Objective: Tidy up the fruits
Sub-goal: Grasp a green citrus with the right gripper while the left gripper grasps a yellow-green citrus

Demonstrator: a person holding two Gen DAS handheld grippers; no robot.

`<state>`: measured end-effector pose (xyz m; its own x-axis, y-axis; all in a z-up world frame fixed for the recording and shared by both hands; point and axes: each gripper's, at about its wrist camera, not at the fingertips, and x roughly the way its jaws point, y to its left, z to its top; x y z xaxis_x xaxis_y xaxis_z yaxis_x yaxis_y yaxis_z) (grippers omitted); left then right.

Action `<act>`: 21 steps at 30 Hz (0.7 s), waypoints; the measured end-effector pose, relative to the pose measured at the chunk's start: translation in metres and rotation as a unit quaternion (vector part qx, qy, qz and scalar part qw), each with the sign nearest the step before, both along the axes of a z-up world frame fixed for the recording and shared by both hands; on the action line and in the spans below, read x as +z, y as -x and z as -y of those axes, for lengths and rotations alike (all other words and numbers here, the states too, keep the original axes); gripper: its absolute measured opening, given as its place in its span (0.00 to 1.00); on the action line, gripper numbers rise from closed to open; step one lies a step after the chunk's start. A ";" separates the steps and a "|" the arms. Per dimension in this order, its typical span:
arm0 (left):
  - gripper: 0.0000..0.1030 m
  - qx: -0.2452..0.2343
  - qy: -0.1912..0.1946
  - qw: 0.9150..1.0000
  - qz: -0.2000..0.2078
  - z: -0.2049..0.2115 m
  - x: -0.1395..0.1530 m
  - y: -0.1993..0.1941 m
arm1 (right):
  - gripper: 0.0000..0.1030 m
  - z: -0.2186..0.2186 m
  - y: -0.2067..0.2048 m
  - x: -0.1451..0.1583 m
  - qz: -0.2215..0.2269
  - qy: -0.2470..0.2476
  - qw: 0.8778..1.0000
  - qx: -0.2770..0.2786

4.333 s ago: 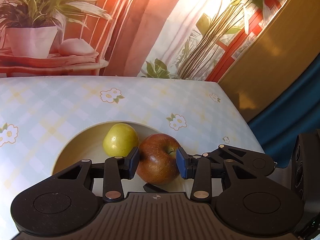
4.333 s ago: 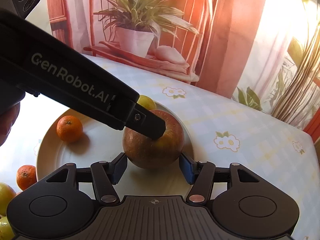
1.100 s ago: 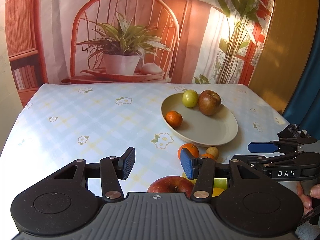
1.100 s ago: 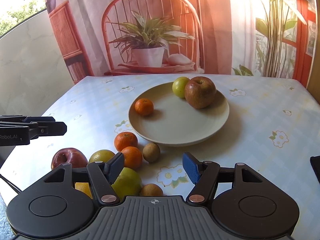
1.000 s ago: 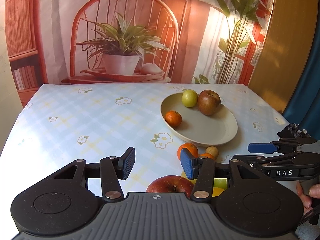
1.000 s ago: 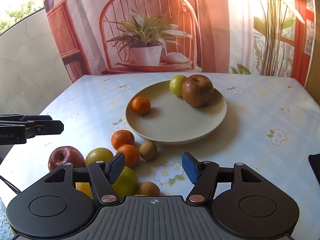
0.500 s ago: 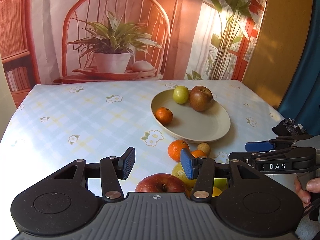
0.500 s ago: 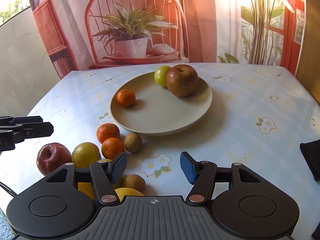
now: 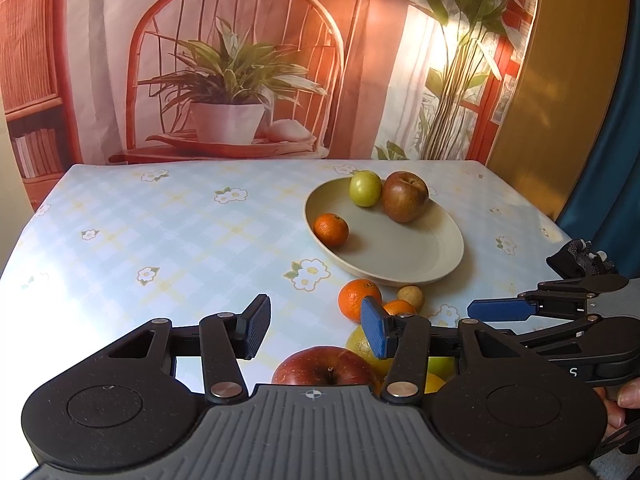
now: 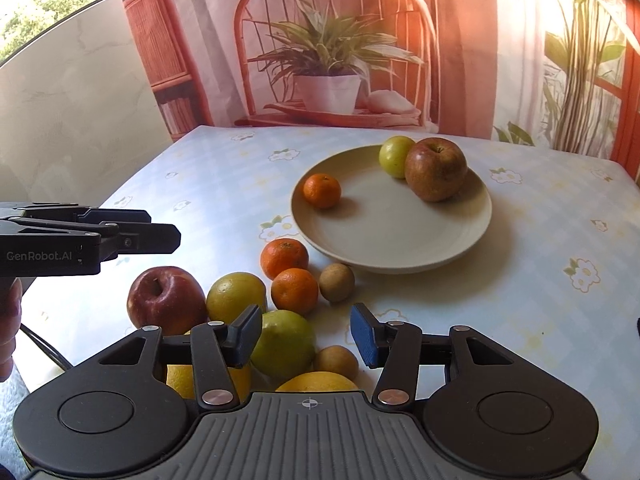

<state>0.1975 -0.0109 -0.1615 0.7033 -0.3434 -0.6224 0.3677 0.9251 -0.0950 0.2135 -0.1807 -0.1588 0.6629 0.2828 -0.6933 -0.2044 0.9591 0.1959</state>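
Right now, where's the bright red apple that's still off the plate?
In the right wrist view the red apple sits on the tablecloth at the lower left of the loose fruit pile, touching a yellow-green citrus on its right, just below the left gripper.

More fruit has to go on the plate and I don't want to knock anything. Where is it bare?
The plate's near half is bare, in front of the mandarin, green apple and brown apple. The cloth right of it is free. The pile at the near left is crowded.
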 end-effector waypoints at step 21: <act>0.51 -0.002 0.000 1.000 -0.005 0.002 -0.004 -0.002 | 0.40 0.002 -0.012 -0.019 -0.037 -0.054 0.997 0.028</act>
